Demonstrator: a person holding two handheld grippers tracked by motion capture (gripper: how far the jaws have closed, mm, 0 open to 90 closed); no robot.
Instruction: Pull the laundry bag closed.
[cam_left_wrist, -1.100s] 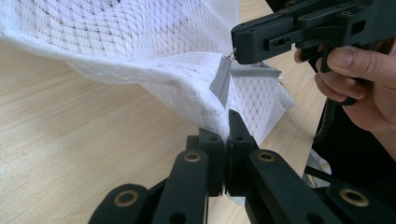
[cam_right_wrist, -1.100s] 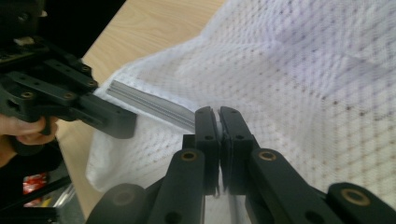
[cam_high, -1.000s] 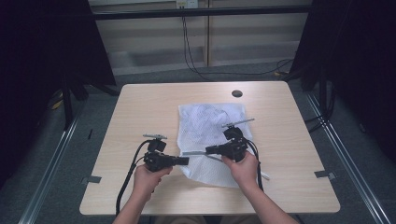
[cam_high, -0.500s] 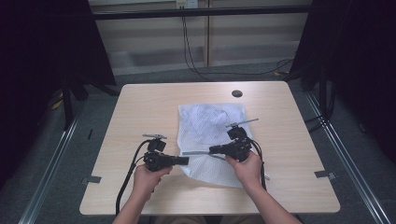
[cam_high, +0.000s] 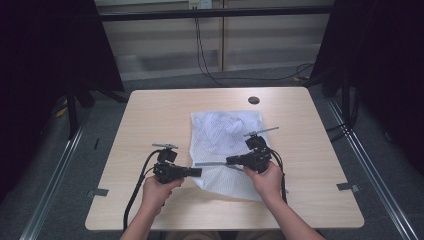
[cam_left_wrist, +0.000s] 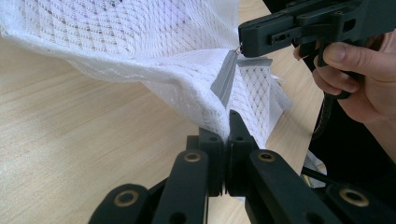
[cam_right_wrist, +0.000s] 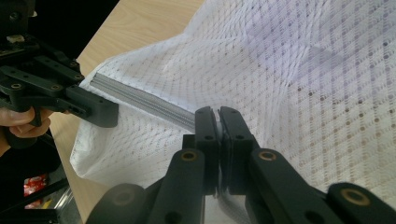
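On table (cam_high: 150, 120) | both grippers clamp mesh bag (cam_high: 225, 130) zipper (cam_high: 212, 163)

Both forearms run off the bottom edge in the high view. The white mesh cloth (cam_left_wrist: 154, 42) spills past the top edge in the left claw's view. The grey strip (cam_right_wrist: 140, 100) vanishes behind the right claw (cam_right_wrist: 218, 122).

Two black jaws of the right gripper (cam_right_wrist: 218, 122) are pressing together on the end of a grey zipper strip (cam_right_wrist: 140, 99) running along a white mesh bag (cam_right_wrist: 299, 79). The left gripper (cam_right_wrist: 100, 112) is holding the strip's far end above a wooden table (cam_right_wrist: 140, 18).
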